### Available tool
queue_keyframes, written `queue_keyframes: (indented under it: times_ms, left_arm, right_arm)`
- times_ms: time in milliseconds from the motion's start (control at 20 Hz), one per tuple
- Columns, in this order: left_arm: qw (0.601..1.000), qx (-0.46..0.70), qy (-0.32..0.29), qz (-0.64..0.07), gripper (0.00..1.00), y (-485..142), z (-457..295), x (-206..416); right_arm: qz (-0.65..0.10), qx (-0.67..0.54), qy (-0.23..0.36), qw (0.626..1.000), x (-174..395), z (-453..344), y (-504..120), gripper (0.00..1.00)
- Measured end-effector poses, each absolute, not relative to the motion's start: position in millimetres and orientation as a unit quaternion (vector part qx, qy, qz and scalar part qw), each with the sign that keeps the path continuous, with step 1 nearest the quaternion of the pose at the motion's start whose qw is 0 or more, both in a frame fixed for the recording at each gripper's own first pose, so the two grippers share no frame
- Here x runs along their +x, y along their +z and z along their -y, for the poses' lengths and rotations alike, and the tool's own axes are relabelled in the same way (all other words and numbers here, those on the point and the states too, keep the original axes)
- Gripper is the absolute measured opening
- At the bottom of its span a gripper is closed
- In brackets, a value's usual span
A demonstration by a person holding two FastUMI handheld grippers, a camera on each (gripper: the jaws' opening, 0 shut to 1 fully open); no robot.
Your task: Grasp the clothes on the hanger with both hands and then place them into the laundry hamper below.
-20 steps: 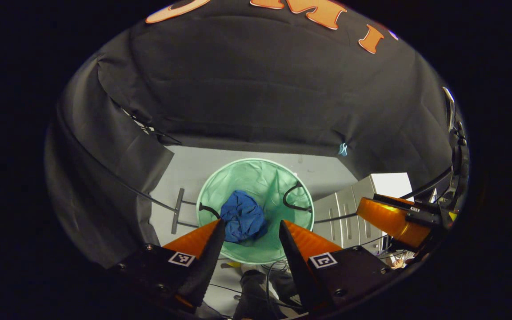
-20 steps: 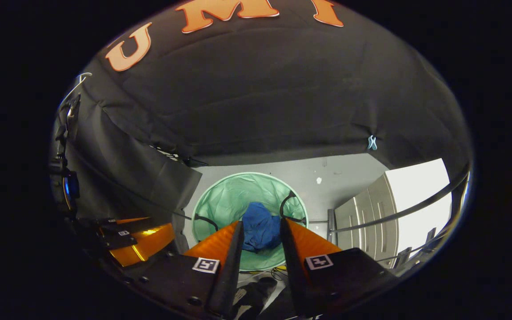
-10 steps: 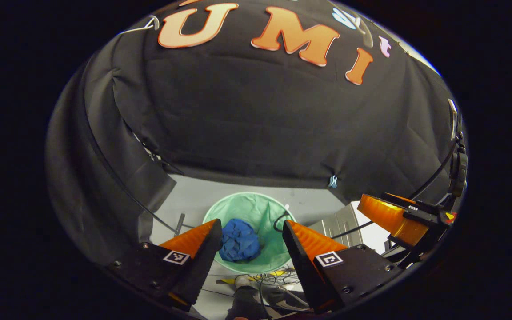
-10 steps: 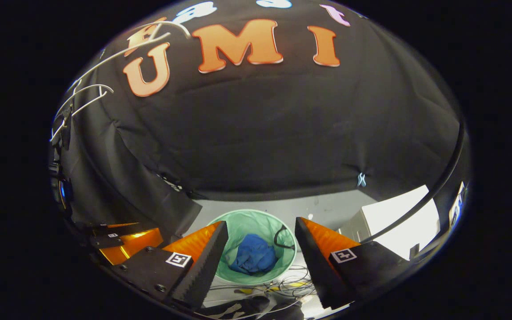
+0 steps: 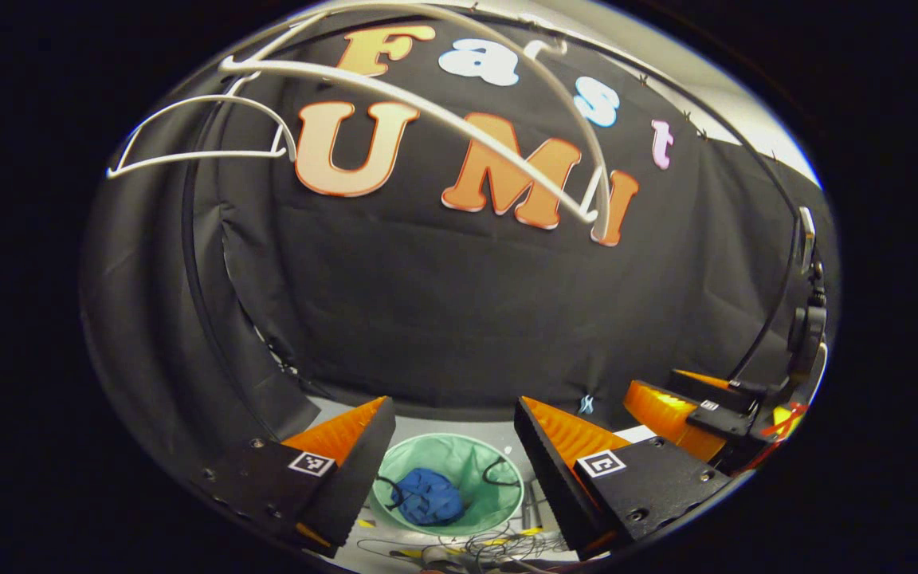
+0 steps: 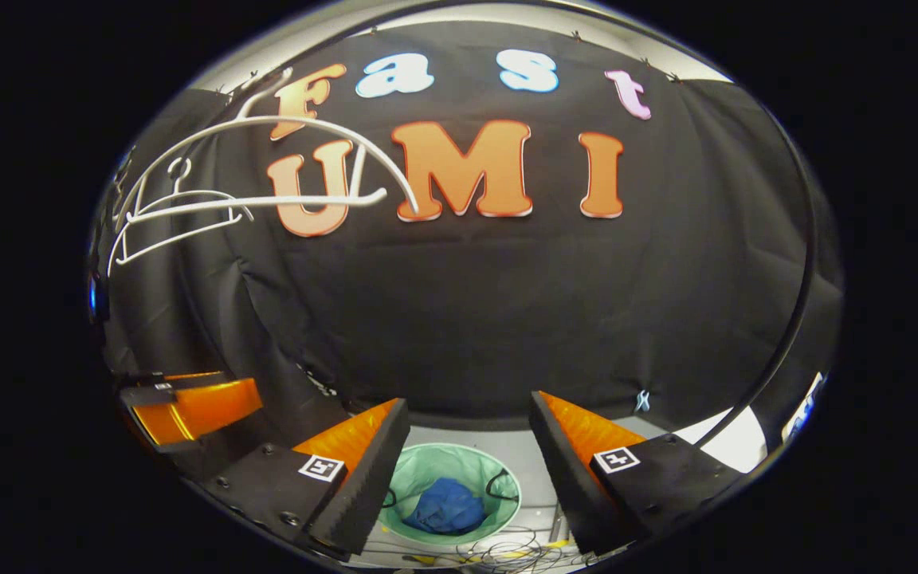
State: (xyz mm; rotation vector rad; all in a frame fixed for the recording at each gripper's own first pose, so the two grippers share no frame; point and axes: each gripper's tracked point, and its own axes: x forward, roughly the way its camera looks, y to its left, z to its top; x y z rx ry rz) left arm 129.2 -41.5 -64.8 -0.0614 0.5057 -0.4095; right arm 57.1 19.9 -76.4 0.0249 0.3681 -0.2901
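Blue clothes [image 5: 427, 496] seen crumpled inside green hamper [image 5: 499, 502] at 6 o'clock, left gripper [image 5: 453, 414] fingers spread apart, nothing held, right gripper [image 6: 468, 410] fingers spread apart, nothing held, white hangers [image 6: 188, 203] hung bare at 10 o'clock.

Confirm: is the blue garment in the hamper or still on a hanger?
In the hamper. The blue garment lies crumpled inside the green hamper; the white hangers hang bare.

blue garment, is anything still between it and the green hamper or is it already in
Nothing visible stands in the way: the crumpled blue cloth garment already lies inside the round green mesh hamper on the floor. The left gripper and right gripper are both open, holding nothing, above it. The white wire hangers hang bare.
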Motion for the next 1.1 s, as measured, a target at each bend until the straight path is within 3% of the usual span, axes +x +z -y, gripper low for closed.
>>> queue_keyframes:
  times_ms: [250,300,350,400,450,900,950,1100]
  left_arm:
    - [0.975,-0.042,-0.190,-0.107,0.98,29,31,145]
    - [0.978,-0.036,-0.186,-0.087,0.94,37,28,144]
    - [0.980,-0.031,-0.183,-0.071,0.98,48,25,147]
    - [0.981,-0.027,-0.181,-0.059,0.90,53,26,153]
    - [0.982,-0.027,-0.179,-0.051,0.90,59,27,158]
    - [0.984,-0.036,-0.173,-0.034,0.90,74,19,162]
    - [0.984,-0.037,-0.173,-0.035,0.94,74,19,161]
    - [0.983,-0.037,-0.174,-0.035,0.90,73,18,162]
  right_arm:
    - [-0.113,-0.005,-0.151,0.982,51,-15,-19,0.98]
    - [-0.102,-0.006,-0.153,0.983,50,-14,-9,0.98]
    - [-0.091,-0.009,-0.157,0.983,48,-11,0,0.98]
    - [-0.082,-0.012,-0.161,0.983,48,-8,9,0.98]
    - [-0.073,-0.015,-0.164,0.984,47,-6,16,0.89]
    - [-0.036,-0.026,-0.192,0.980,34,9,48,0.89]
    - [-0.036,-0.026,-0.194,0.980,34,9,48,0.89]
    - [-0.031,-0.027,-0.201,0.979,34,11,49,0.89]
